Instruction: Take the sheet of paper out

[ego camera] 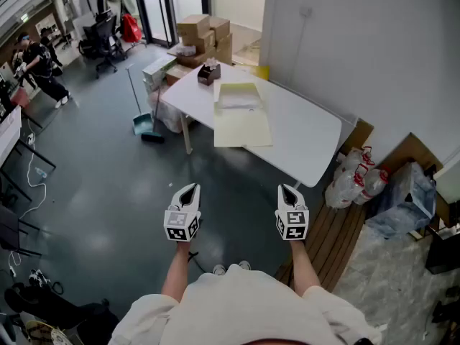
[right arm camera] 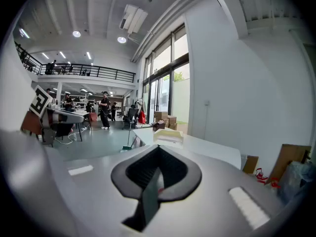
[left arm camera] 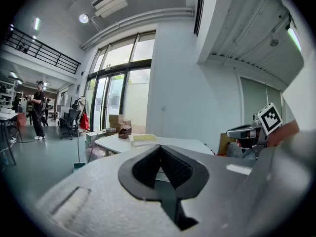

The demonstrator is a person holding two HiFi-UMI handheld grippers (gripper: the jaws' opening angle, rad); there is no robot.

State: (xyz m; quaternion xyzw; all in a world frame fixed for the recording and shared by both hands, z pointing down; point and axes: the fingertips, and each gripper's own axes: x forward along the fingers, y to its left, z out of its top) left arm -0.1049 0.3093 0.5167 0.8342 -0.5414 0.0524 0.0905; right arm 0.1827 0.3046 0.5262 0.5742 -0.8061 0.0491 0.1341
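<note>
At the far left of the room, a person in black clothes (ego camera: 39, 63) stands on the grey floor, and nearer the middle a long-handled broom with a teal dustpan (ego camera: 143, 124) rests just beside the left end of the white rectangular table (ego camera: 309, 139). The left gripper (ego camera: 190, 187) is held out over the floor, well short of the table's near edge. Its two black fingers are pressed together at the tips, and the left gripper view shows nothing between them (left arm camera: 160, 147). On the far left corner of the table sits a small dark open box (ego camera: 209, 72), with brown cardboard boxes (ego camera: 205, 36) stacked on the floor beyond it. To the right of the dark box lies a pale yellow paper folder (ego camera: 243, 129), its near edge at the table's near rim. The white sheet of paper (ego camera: 239, 98) rests on the folder's far part, well apart from both grippers. The right gripper (ego camera: 287, 188) is level with the left one, also short of the table. Its fingers are likewise closed tip to tip on nothing (right arm camera: 159, 147). Near the table's right end, clear bags of plastic bottles (ego camera: 351, 182) lean by brown cardboard, and a grey-blue plastic sack (ego camera: 402, 192) lies farther right.
</note>
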